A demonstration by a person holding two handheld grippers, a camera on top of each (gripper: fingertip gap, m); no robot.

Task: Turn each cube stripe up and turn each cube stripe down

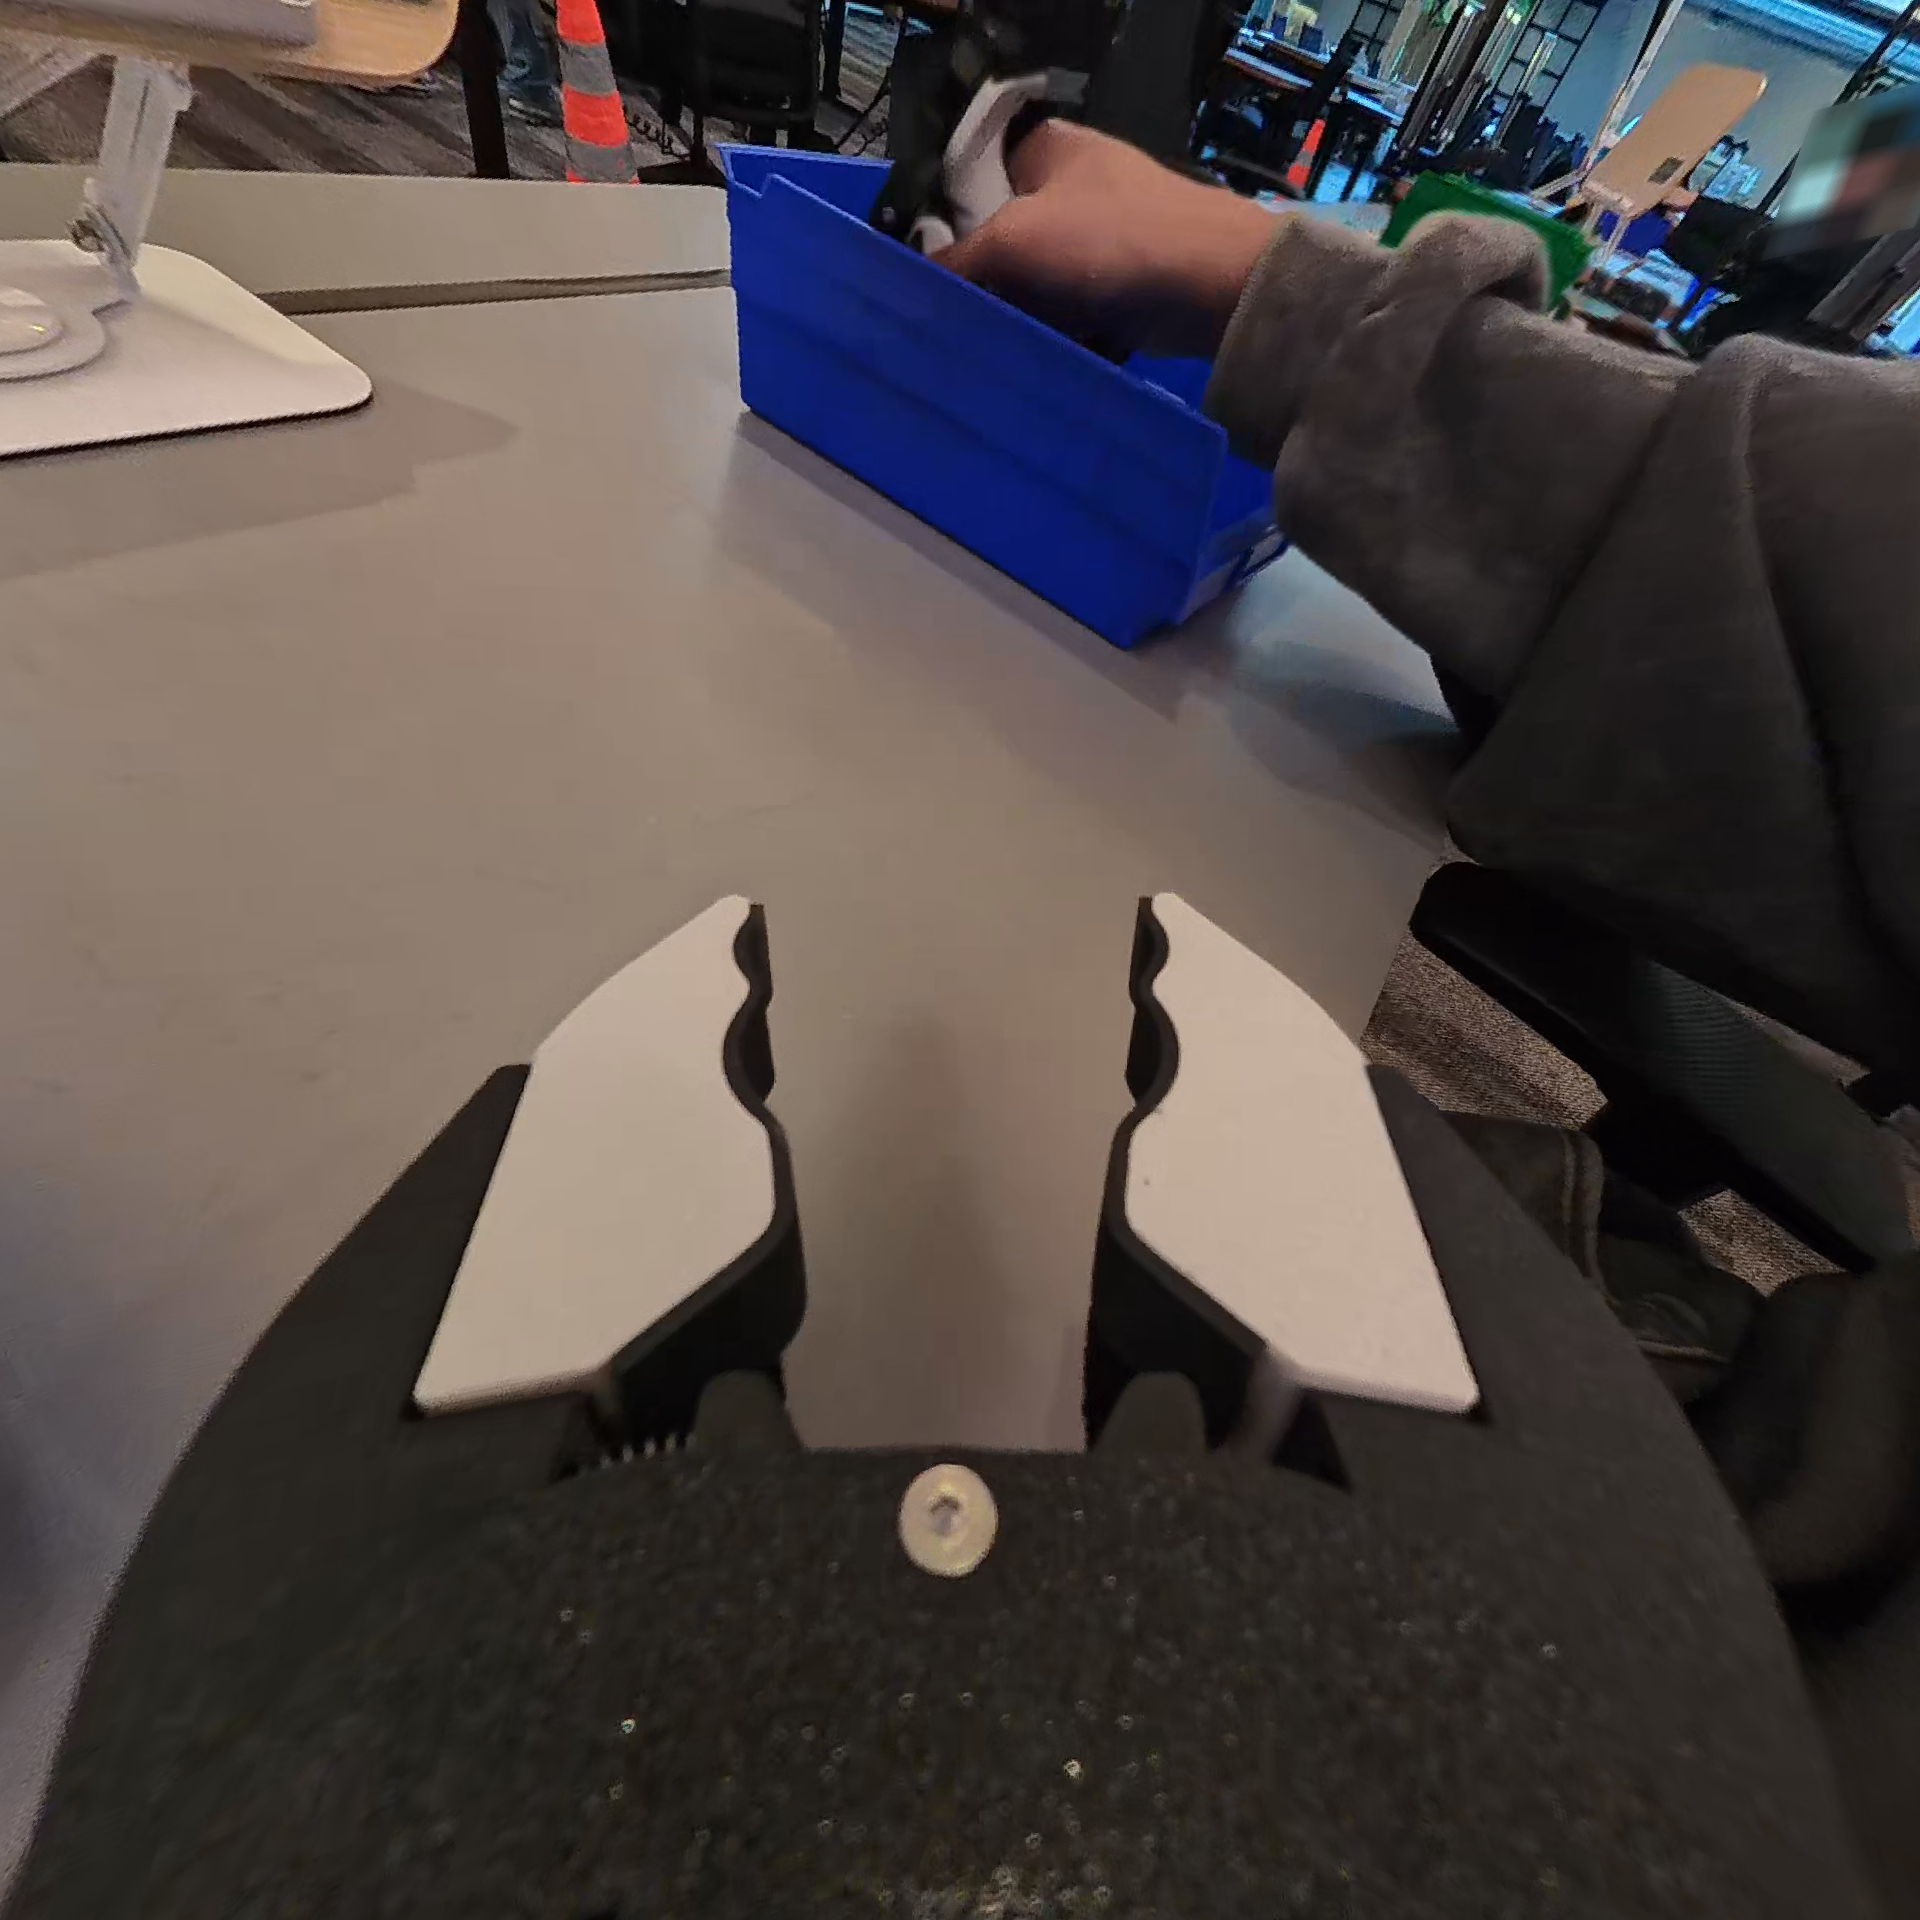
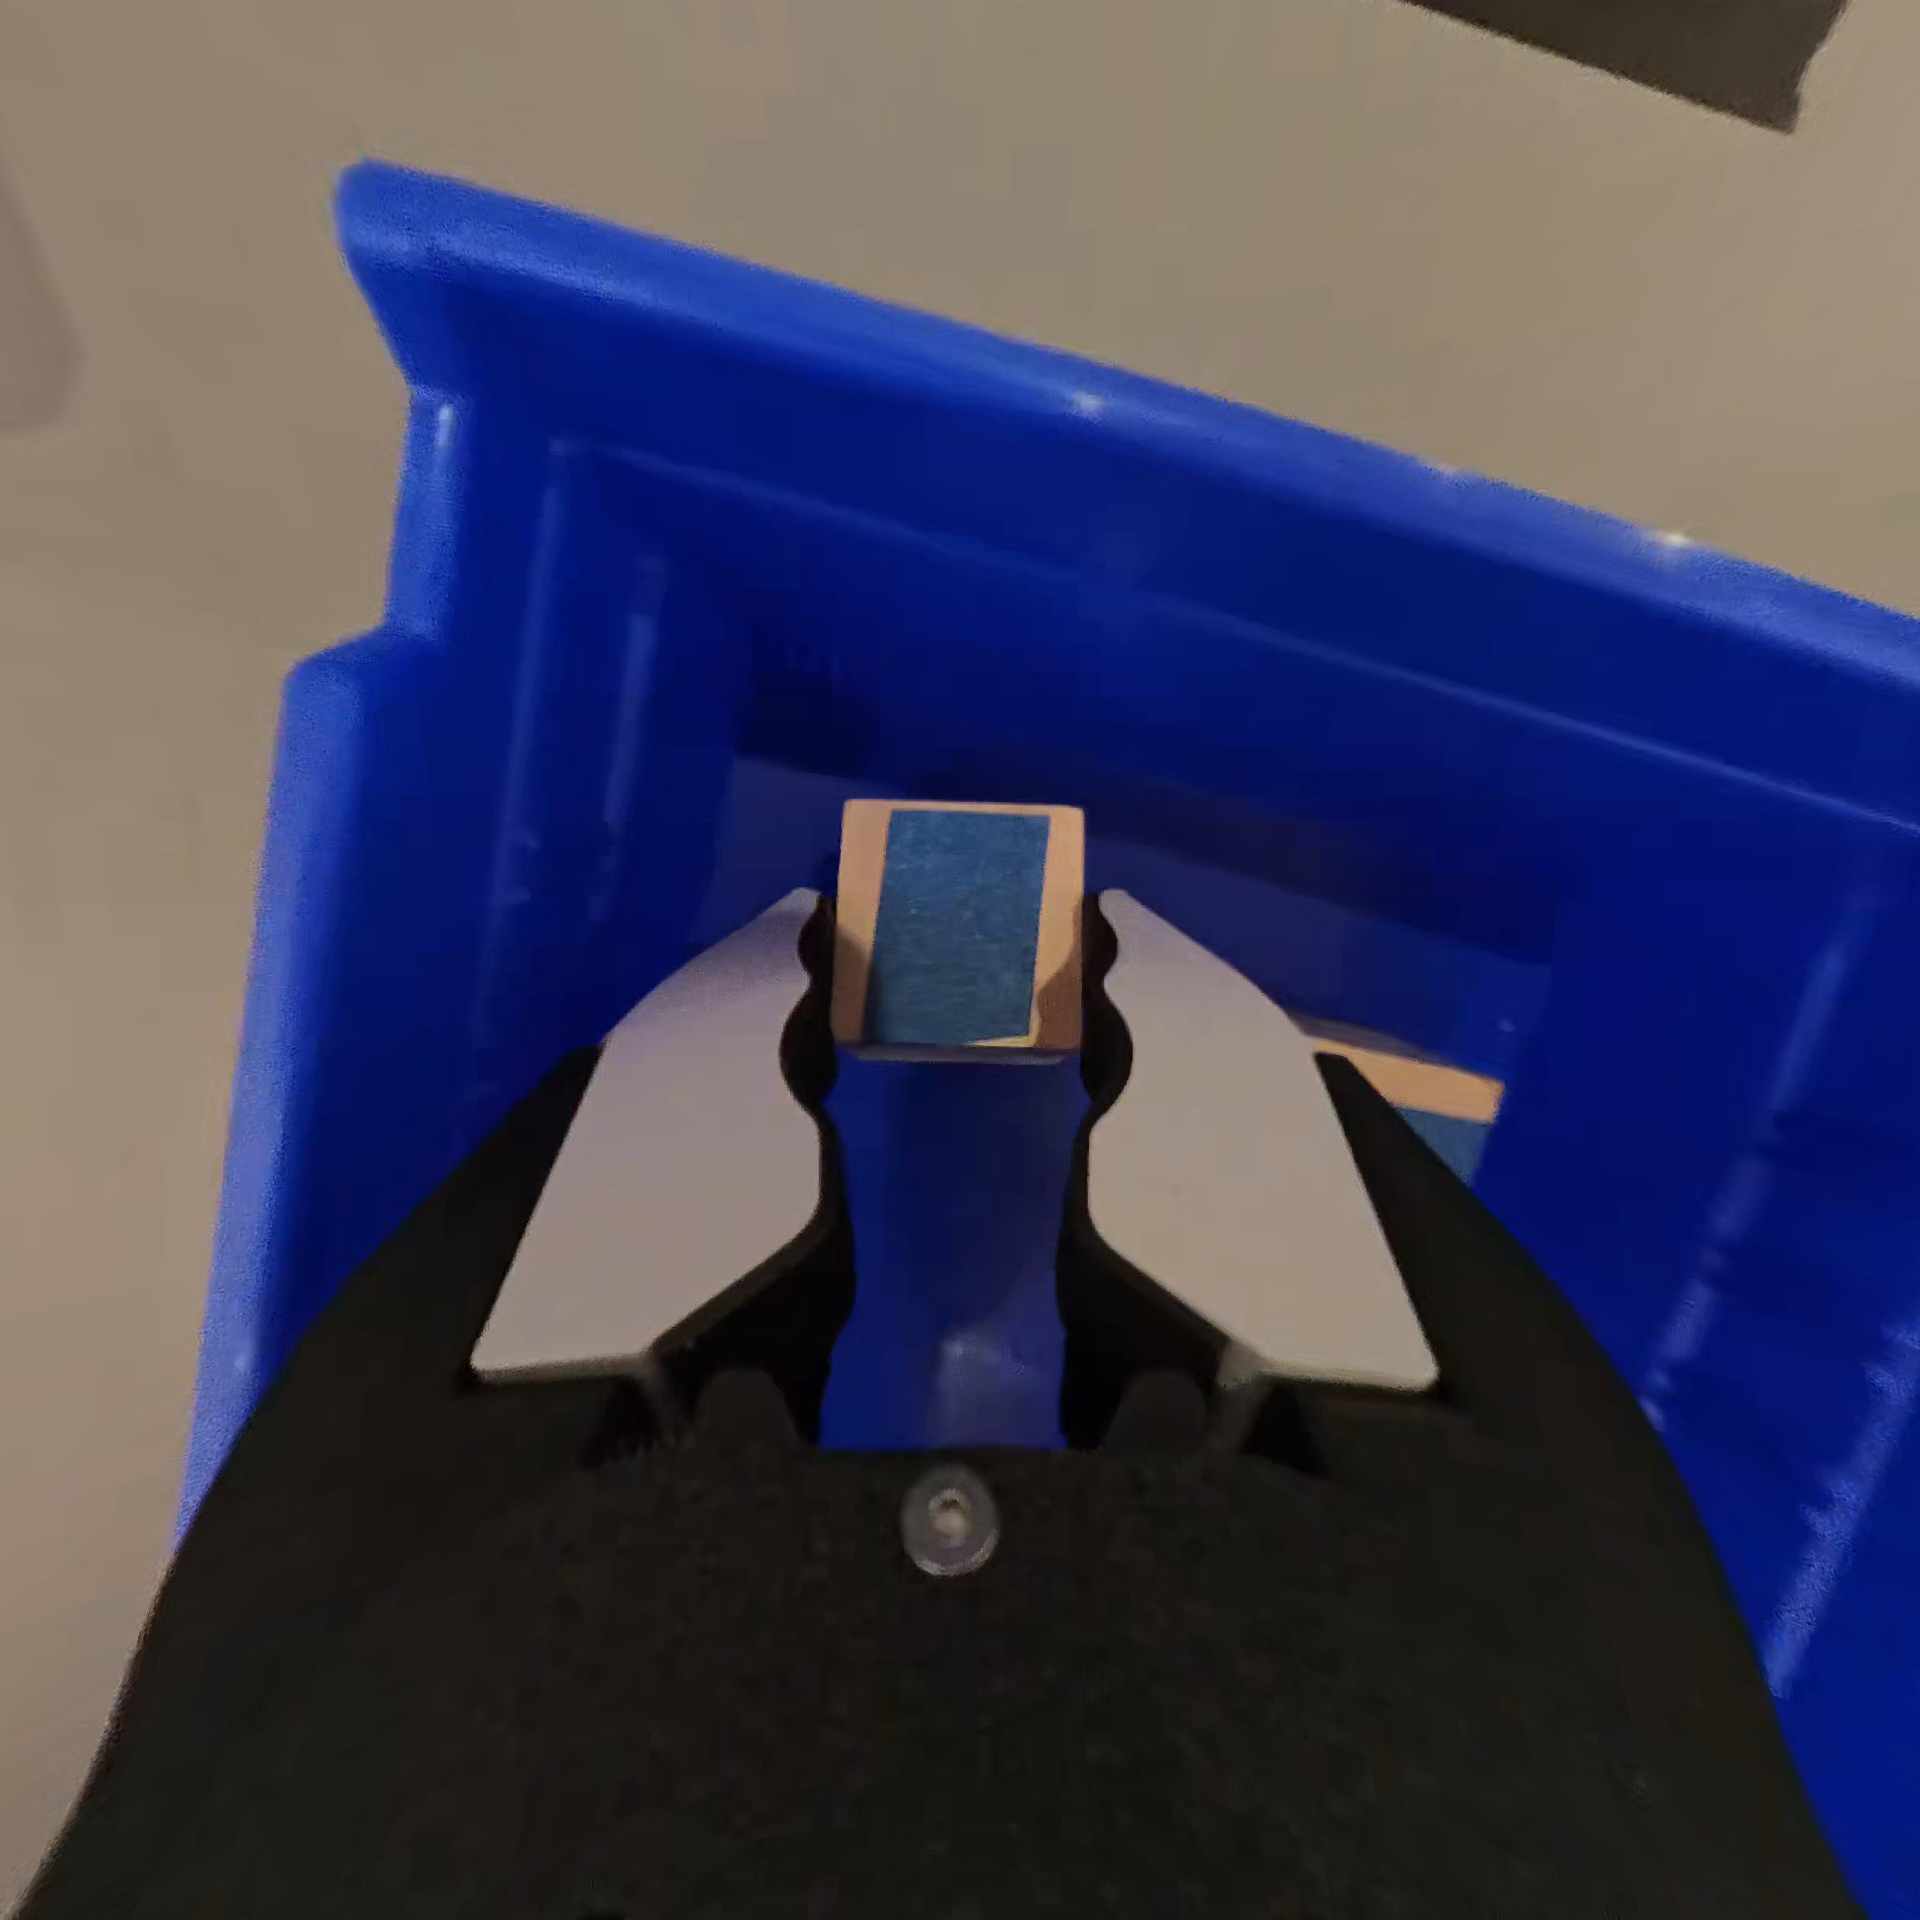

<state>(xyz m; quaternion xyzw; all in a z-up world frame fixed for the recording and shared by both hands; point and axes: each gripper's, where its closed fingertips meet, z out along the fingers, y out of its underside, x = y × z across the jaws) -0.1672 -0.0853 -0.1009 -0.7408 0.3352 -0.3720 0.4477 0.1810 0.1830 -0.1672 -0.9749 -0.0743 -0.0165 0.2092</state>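
In the right wrist view my right gripper [image 2: 958, 909] reaches into a blue bin [image 2: 644, 499] and is shut on a wooden cube [image 2: 961, 925], with the cube's blue stripe facing the camera. A second wooden cube [image 2: 1434, 1101] lies in the bin to the right, partly hidden behind my right finger. In the left wrist view my left gripper [image 1: 951, 914] is open and empty, low over the grey table [image 1: 416, 727]. The blue bin [image 1: 966, 416] stands farther ahead. A hand [image 1: 1101, 239] holds the right gripper inside it; the cubes are hidden there.
A white stand base [image 1: 177, 353] sits at the table's far left. A grey sleeve [image 1: 1558, 468] and a dark chair [image 1: 1662, 1039] fill the right side. An orange cone [image 1: 592, 94] stands beyond the table's far edge.
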